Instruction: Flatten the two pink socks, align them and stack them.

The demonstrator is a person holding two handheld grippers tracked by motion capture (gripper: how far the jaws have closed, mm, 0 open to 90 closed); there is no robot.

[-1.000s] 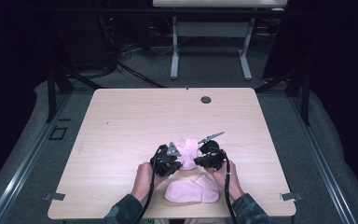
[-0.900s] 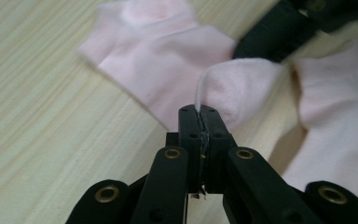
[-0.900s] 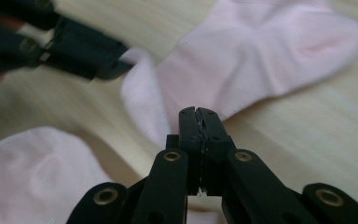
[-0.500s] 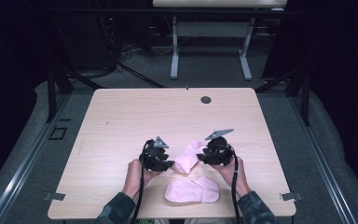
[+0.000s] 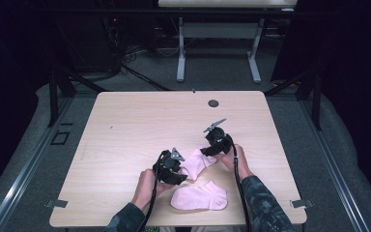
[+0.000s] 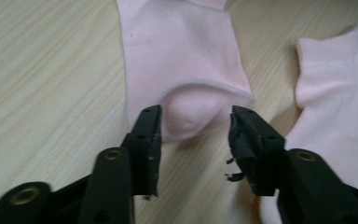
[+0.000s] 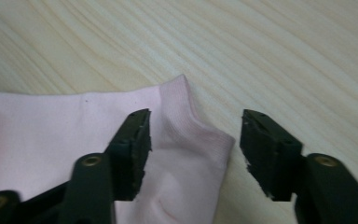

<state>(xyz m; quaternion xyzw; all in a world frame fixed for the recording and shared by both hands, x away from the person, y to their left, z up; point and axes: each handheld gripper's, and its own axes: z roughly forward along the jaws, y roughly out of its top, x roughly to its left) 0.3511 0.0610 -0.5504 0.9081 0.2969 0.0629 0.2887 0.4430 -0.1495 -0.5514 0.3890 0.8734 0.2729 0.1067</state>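
Observation:
Two pink ankle socks lie on the wooden table (image 5: 135, 125). The nearer sock (image 5: 199, 197) rests flat by the front edge. The other sock (image 5: 196, 162) is stretched between my grippers. My left gripper (image 5: 179, 170) sits at that sock's heel end. In the left gripper view its jaws have just opened, and the left gripper (image 6: 196, 114) straddles the heel (image 6: 186, 112) without pinching it. My right gripper (image 5: 207, 151) is at the cuff end. Its jaws have just been opening too, and the right gripper (image 7: 196, 116) stands over the ribbed cuff (image 7: 191, 135), pads off the cloth.
A dark round grommet (image 5: 213, 103) sits near the table's far edge. The second sock (image 6: 335, 93) lies just right of the left gripper's jaws. Beyond the table stand a white-legged desk (image 5: 181, 53) and dark floor with cables.
A second ago both grippers were close together, shut on the bunched sock. They drew apart, spreading it out, then both let go; the right gripper moved off to the right.

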